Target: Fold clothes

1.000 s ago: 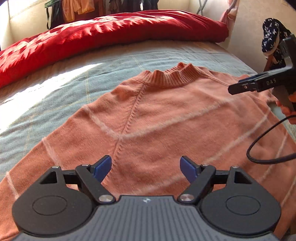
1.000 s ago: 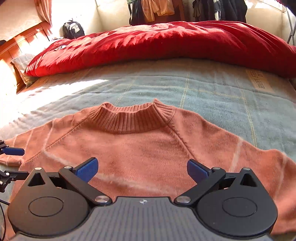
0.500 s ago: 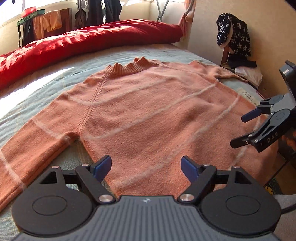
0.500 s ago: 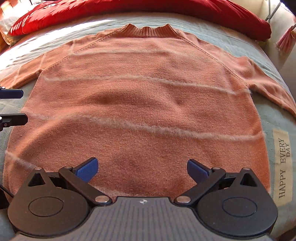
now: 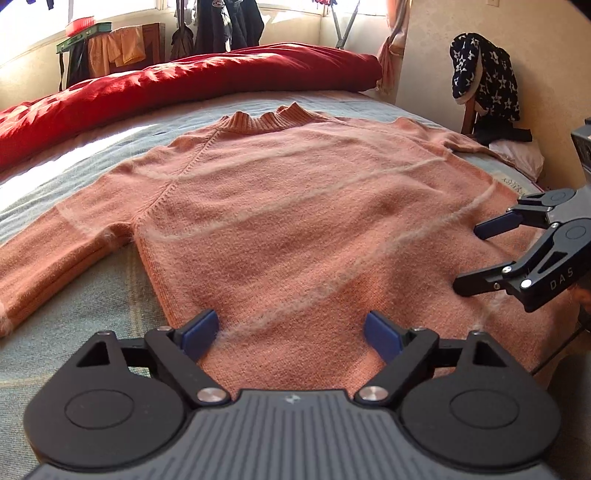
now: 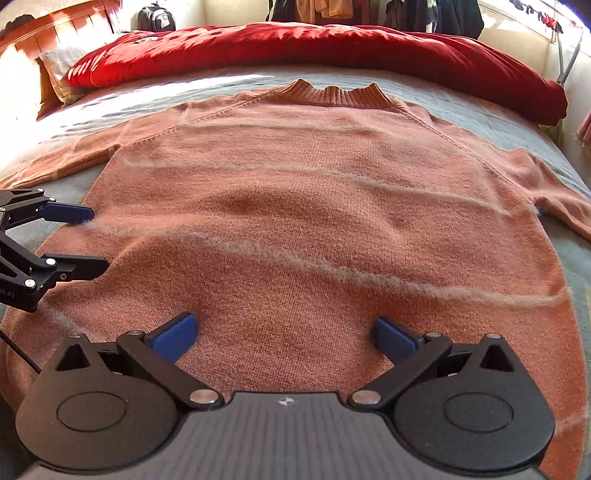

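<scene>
Two hand-held grippers point(image 5: 291, 332) point(image 6: 282, 334) spread, sweater point(image 5: 314, 221) beneath

Both tongs point(image 5: 291, 334) point(image 6: 284, 334) agape, level.

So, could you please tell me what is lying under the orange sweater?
The orange sweater lies flat on a pale blue checked bedspread, visible around its edges. Anything directly beneath it is covered.

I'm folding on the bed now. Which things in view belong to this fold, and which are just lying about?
Part of the job:
orange sweater, spread flat on the bed sheet
left gripper, open over the hem
right gripper, open over the hem

Just lying about:
red duvet
star-print garment on the chair
hanging clothes by the window
</scene>
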Available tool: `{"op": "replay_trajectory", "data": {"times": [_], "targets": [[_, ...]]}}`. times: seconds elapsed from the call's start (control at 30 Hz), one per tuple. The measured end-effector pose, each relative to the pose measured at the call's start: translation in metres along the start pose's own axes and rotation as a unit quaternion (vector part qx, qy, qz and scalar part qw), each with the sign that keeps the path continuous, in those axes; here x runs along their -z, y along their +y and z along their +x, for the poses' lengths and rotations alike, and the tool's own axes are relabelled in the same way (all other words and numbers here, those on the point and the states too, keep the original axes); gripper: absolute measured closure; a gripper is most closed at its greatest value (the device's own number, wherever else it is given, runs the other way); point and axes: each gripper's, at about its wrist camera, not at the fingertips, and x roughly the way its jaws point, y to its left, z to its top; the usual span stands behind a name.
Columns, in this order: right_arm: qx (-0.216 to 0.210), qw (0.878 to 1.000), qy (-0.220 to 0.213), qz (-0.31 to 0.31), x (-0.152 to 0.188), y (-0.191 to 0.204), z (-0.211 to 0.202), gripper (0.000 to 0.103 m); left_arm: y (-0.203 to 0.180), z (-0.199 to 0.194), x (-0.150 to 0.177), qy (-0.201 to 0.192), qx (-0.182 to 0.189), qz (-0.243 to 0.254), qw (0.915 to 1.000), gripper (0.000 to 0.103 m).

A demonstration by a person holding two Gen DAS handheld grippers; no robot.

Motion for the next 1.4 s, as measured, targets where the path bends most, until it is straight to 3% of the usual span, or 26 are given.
{"op": "replay_trajectory", "data": {"times": [0.23,0.4,0.53,0.73,0.83,0.93,1.03,1.17,1.3,1.4], "targets": [[0.006,1.000,0.002,-0.002,0.001,0.001,0.004,0.000,-0.001,0.001,0.001,0.006,-0.001,0.008,1.0000,0.016],[0.005,1.000,0.007,-0.005,0.000,0.000,0.004,0.000,-0.007,0.001,0.006,-0.009,-0.015,0.020,0.9997,0.015],[0.009,1.000,-0.015,-0.008,0.007,0.002,0.000,0.000,-0.009,-0.003,0.013,-0.029,-0.024,0.025,0.9990,0.015],[0.024,0.999,-0.048,0.005,0.038,0.007,-0.024,0.000,-0.039,-0.031,0.023,-0.059,-0.096,0.054,0.9922,0.015],[0.032,0.998,-0.058,0.018,0.056,0.009,-0.038,0.000,-0.057,-0.047,0.037,-0.077,-0.081,0.066,0.9916,0.015],[0.040,0.995,-0.087,0.013,0.078,0.010,-0.045,0.000,-0.074,-0.042,0.059,-0.061,-0.094,0.065,0.9916,0.015],[0.050,0.992,-0.111,0.026,0.098,0.013,-0.054,0.000,-0.079,-0.048,0.076,-0.073,-0.107,0.014,0.9915,0.015],[0.054,0.988,-0.140,0.023,0.122,0.014,-0.066,0.000,-0.090,-0.062,0.090,-0.075,-0.133,-0.001,0.9883,0.015],[0.062,0.986,-0.154,0.017,0.142,0.020,-0.075,0.000,-0.104,-0.072,0.093,-0.067,-0.144,0.005,0.9873,0.015],[0.062,0.985,-0.158,0.009,0.148,0.020,-0.085,0.000,-0.121,-0.078,0.084,-0.091,-0.133,0.046,0.9858,0.015]]}}
